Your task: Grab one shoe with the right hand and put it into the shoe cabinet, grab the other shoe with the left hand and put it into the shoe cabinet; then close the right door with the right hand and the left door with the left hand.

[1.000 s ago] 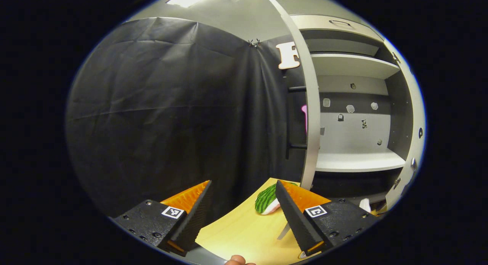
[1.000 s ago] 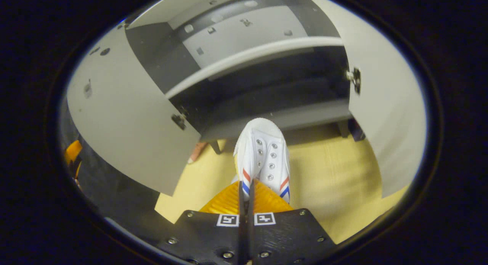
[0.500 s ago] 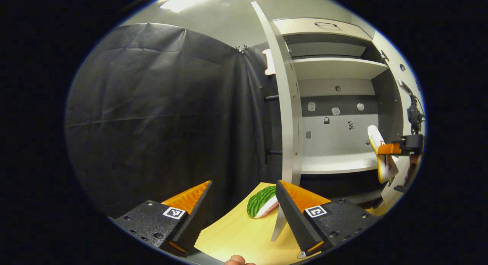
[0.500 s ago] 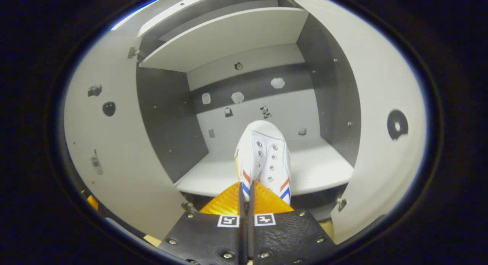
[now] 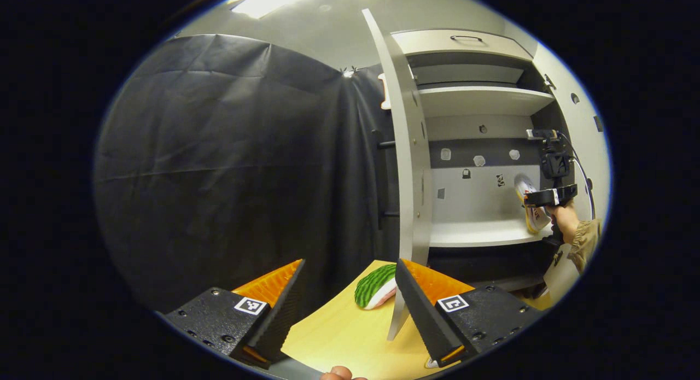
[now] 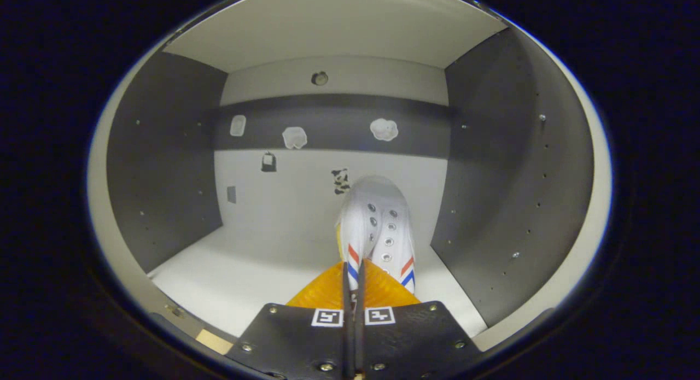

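Cabinet (image 5: 481, 104) stands open at the far end of the wooden floor (image 5: 350, 336), both doors swung wide so each shoe can pass in from the front. The left door (image 5: 407, 167) hangs edge-on between the left gripper and the compartment; the closing steps are not yet due.

Middle shelf (image 6: 257, 259) is the receiving surface. The right gripper (image 6: 353, 281) reaches into this compartment near the shelf's right side wall, its fingers pressed nearly together on the heel end of the white shoe (image 6: 377, 227). The toe points at the back panel, so the shoe will sit lengthwise once released. The left gripper view shows this shoe (image 5: 528, 205) hanging sole outward above the shelf's right front edge, not yet resting on it. Judgement: shoe 1 is at the lowering stage.

The left gripper (image 5: 350, 298) waits low over the floor, fingers spread wide and holding nothing. The green-topped shoe (image 5: 374, 286) lies on the floor beside the foot of the left door, shoe 2 for this gripper.
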